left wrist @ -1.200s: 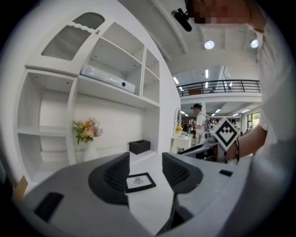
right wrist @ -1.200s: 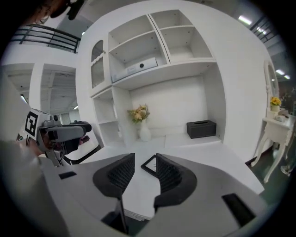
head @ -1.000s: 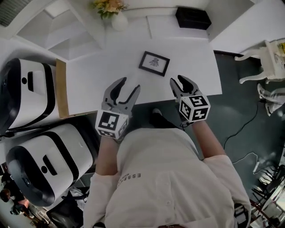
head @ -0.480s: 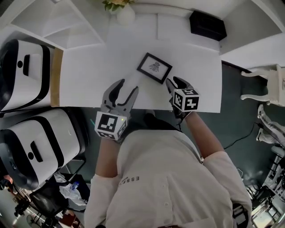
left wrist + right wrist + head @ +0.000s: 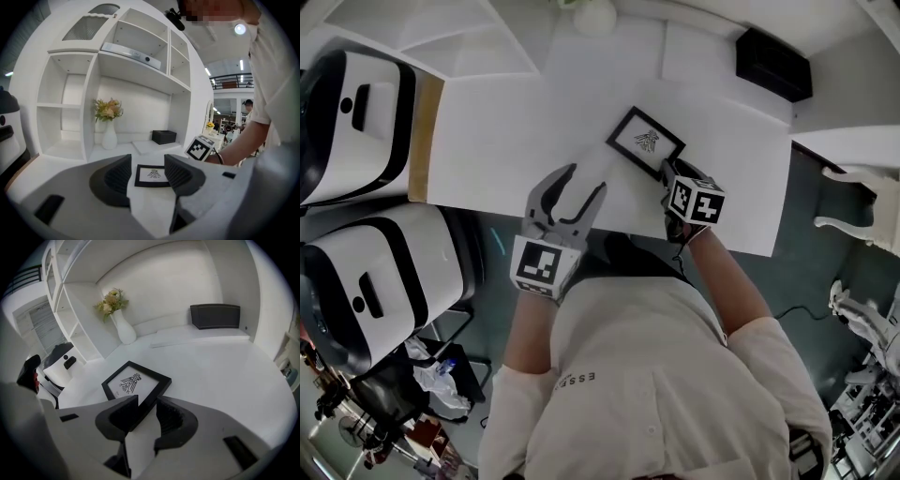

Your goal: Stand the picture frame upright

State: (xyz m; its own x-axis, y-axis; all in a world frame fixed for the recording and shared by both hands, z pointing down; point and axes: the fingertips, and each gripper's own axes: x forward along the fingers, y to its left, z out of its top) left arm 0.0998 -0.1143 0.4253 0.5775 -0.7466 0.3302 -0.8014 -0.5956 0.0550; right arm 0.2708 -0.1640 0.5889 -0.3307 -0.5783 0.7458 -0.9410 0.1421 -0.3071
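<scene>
A black picture frame (image 5: 645, 142) with a small drawing lies flat on the white table (image 5: 506, 131). My right gripper (image 5: 668, 174) points down at the frame's near corner. In the right gripper view that corner of the frame (image 5: 136, 383) lies between the jaws of the right gripper (image 5: 147, 405). They have just been closing, and a gap still shows beside the frame's edge. My left gripper (image 5: 582, 185) stands open and empty over the table's front edge. The left gripper view shows the frame (image 5: 152, 175) lying beyond the left gripper (image 5: 147, 167).
A white vase (image 5: 592, 14) with flowers and a black box (image 5: 773, 64) stand at the back of the table. Two large white machines (image 5: 356, 103) sit to the left. A white chair (image 5: 853, 187) is at the right. White shelves (image 5: 117, 93) rise behind the table.
My right gripper has dropped and moved forward to the frame's near corner. The left gripper has sunk a little toward the table edge. The frame lies as before.
</scene>
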